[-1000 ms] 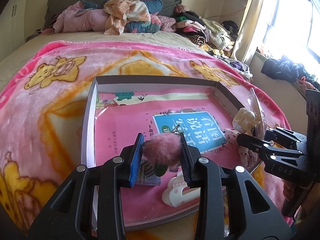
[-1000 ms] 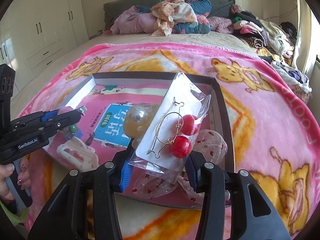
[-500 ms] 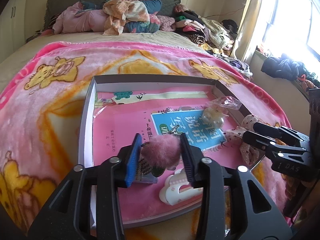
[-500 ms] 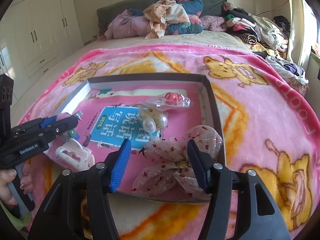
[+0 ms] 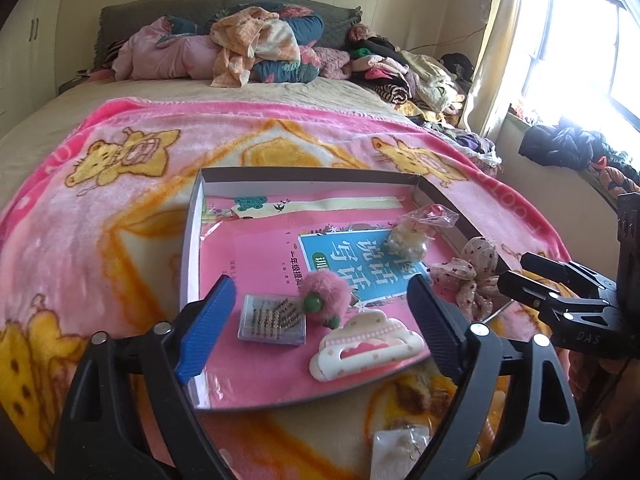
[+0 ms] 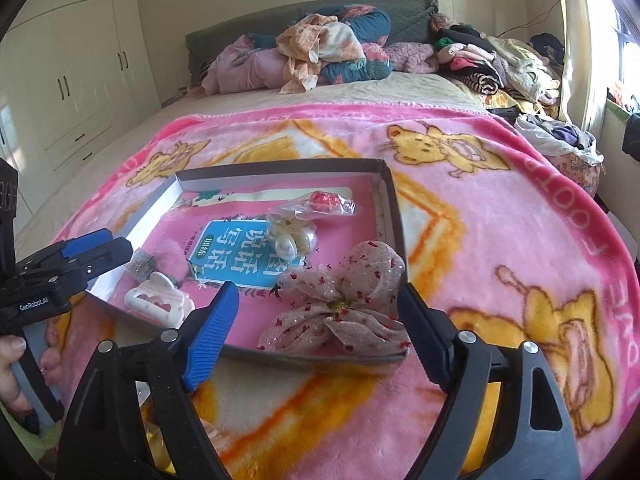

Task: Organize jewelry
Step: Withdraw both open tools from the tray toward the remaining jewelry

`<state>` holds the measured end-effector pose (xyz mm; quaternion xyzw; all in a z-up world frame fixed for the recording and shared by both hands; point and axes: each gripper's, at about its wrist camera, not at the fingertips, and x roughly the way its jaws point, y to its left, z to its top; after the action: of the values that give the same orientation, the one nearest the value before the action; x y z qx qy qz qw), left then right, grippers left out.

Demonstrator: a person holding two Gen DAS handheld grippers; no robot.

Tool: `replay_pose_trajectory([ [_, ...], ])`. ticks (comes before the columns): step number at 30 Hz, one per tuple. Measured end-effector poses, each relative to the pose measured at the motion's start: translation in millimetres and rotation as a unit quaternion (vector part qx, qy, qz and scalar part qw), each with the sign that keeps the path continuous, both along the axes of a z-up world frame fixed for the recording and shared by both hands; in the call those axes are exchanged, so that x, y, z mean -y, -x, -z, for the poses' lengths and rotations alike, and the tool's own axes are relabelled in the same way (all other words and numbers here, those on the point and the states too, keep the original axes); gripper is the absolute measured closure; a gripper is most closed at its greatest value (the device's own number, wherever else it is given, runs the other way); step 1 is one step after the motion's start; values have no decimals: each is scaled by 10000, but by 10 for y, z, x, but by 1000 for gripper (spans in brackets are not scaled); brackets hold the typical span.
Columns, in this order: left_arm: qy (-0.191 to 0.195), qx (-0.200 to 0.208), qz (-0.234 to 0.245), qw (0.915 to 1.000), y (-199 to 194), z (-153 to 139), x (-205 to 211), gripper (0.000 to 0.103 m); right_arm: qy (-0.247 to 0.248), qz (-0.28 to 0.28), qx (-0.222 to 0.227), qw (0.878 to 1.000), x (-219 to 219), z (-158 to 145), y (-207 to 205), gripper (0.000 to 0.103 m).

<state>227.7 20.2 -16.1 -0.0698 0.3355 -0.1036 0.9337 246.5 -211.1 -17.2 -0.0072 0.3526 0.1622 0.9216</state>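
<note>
Lying free: pompom (image 5: 323,295) on tray (image 5: 191,240), near front edge, between left gripper (image 5: 318,328) jaws, spread wide.
Right gripper (image 6: 316,344): wide, flanking bow (image 6: 344,300) at front-right corner.

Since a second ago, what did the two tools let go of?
The left tool opened and dropped the pink pom-pom into the tray, beside the small clear box. The right tool let go of the bag of red earrings, which now lies at the tray's far end. The white hair clip and fabric bow stayed put.
</note>
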Motion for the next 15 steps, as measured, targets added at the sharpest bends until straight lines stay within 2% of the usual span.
replay_pose_trajectory([
  [5,50,89,-11,9999,130,-76,-20,16,-52,9,100,9999,61,-84,150,22],
  [15,38,262,14,9996,350,-215,13,12,-142,6,295,9995,160,-231,452,22],
])
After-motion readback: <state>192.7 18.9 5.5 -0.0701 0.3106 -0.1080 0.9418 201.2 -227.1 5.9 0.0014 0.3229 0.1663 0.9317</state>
